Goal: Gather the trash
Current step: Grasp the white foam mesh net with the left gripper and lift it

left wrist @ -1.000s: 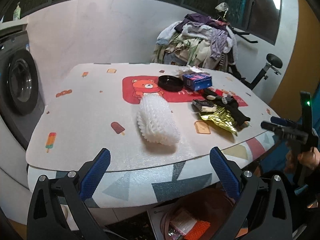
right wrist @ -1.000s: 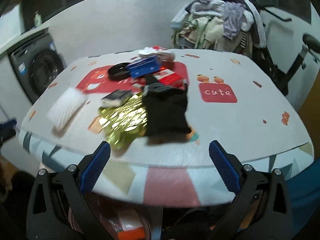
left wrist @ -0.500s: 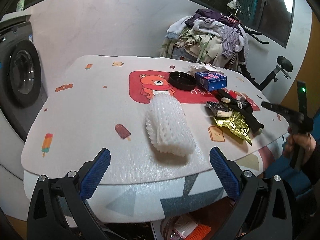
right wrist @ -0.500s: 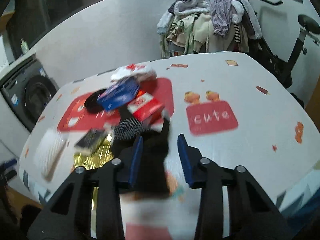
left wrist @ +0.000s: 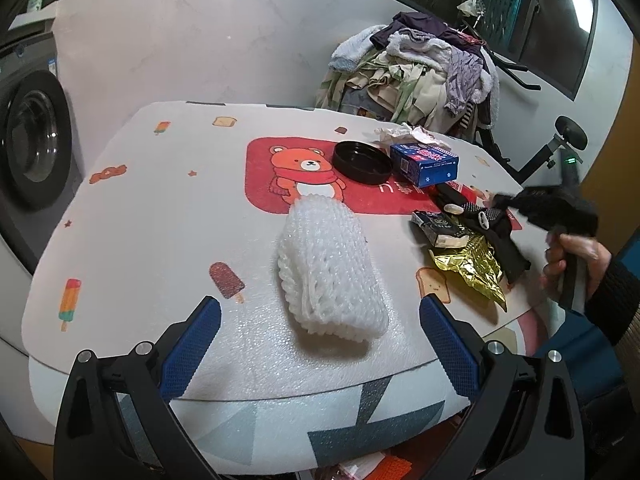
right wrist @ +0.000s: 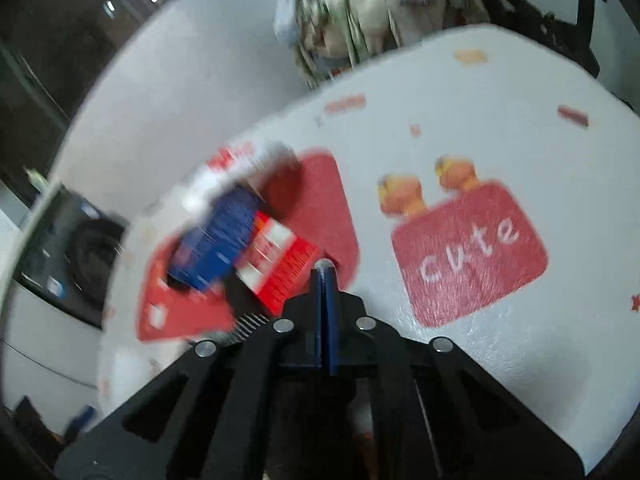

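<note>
White foam net (left wrist: 332,268) near table edge (left wrist: 304,394)

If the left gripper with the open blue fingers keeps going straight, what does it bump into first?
Probably the white foam net: it lies on the table dead ahead of the open left gripper, though how far ahead is hard to judge.

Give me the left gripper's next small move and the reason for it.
Probably ease the left gripper forward and down until its open blue pads straddle the white foam mesh sleeve. The sleeve lies flat on the patterned table mat, roughly centred between the fingers but mostly ahead of them, so a short advance should set up the grasp.
</note>
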The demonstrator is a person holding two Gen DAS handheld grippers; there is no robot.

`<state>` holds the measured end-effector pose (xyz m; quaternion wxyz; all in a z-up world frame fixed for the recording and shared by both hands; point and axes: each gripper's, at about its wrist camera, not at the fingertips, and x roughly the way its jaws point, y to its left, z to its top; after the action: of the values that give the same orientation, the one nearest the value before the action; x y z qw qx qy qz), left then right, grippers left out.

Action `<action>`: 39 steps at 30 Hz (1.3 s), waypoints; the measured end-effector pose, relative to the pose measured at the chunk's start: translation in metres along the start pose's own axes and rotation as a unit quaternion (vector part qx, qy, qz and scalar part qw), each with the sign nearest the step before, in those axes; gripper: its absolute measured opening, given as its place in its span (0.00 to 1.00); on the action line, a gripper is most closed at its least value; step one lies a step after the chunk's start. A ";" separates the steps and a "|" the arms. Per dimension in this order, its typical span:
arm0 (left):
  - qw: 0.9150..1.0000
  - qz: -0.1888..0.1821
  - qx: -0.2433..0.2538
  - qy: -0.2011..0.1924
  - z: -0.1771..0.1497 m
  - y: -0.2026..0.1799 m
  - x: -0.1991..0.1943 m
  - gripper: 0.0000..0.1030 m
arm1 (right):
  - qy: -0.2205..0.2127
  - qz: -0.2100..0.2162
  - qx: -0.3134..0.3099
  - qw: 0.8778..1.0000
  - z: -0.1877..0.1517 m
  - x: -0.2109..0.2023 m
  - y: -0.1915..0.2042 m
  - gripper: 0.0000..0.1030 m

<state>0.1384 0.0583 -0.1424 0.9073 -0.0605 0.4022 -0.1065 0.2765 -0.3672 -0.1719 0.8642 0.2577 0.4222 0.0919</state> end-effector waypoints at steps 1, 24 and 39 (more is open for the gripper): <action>1.000 -0.003 -0.003 0.003 0.001 0.000 0.003 0.94 | -0.027 0.016 -0.002 1.000 0.001 -0.016 0.006 0.06; 0.995 -0.036 -0.062 0.073 0.025 0.004 0.077 0.39 | -0.174 0.064 -0.171 0.968 -0.020 -0.148 0.094 0.06; 0.998 -0.064 0.015 0.000 0.008 -0.037 -0.028 0.36 | -0.139 0.091 -0.191 0.967 -0.085 -0.177 0.113 0.06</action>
<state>0.1212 0.0297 -0.1099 0.8996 -0.0724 0.3954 -0.1708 0.1063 -0.3060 -0.0353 0.9355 0.1350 0.2477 0.2126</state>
